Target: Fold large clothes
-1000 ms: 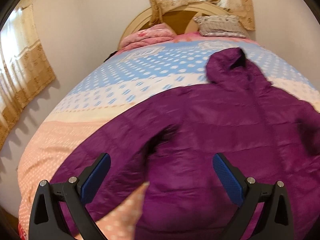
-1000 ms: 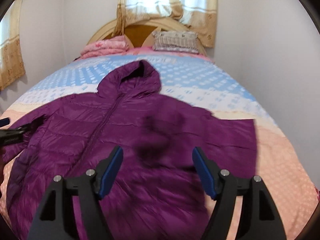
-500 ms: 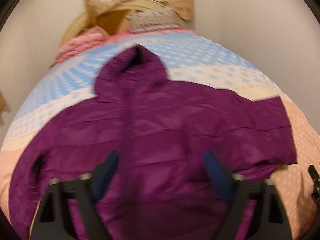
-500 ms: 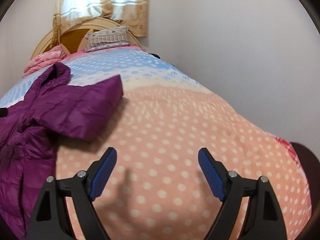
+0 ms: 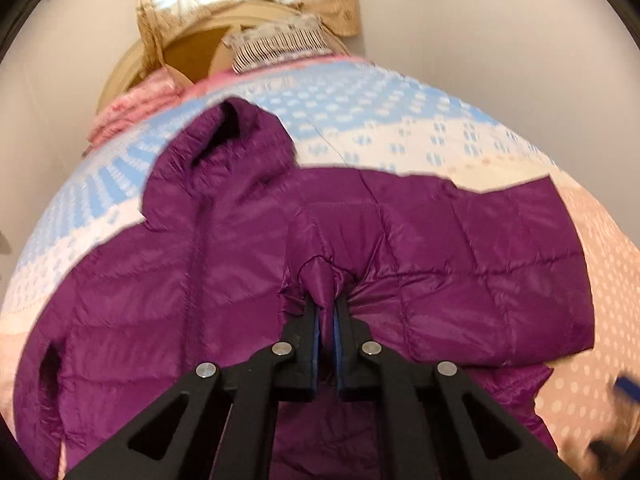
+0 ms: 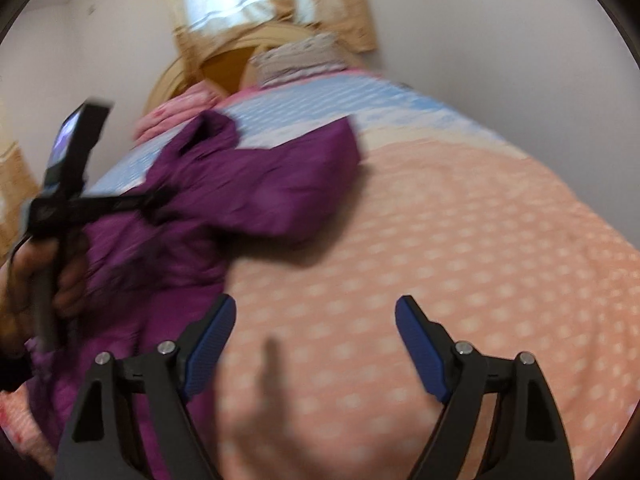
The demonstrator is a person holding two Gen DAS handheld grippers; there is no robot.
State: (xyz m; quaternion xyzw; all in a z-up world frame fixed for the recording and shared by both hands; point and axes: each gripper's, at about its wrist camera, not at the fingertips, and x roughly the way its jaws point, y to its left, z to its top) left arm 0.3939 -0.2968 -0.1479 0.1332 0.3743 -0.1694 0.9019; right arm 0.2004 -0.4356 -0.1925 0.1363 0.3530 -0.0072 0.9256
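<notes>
A purple hooded puffer jacket [image 5: 224,280] lies face up on the bed, hood toward the headboard, sleeves spread. My left gripper [image 5: 328,304] is shut on a pinched-up fold of the jacket near its middle, by the right sleeve's root. The right wrist view shows that gripper [image 6: 156,204] from the side, biting the jacket [image 6: 260,184], with a hand [image 6: 24,280] on its handle. My right gripper [image 6: 316,312] hovers over bare peach bedspread to the right of the jacket. Its jaws are closing, still wide apart, with nothing between them.
The bedspread [image 5: 400,128] is blue and white dotted at the far end, peach [image 6: 480,260] near me. A striped pillow [image 5: 280,46] and a folded pink blanket [image 5: 136,108] lie by the wooden headboard. A wall runs close along the bed's right side.
The left gripper swung right across the jacket and closed on a fold of its fabric. The right gripper moved right, off the jacket, to over the peach bedspread.
</notes>
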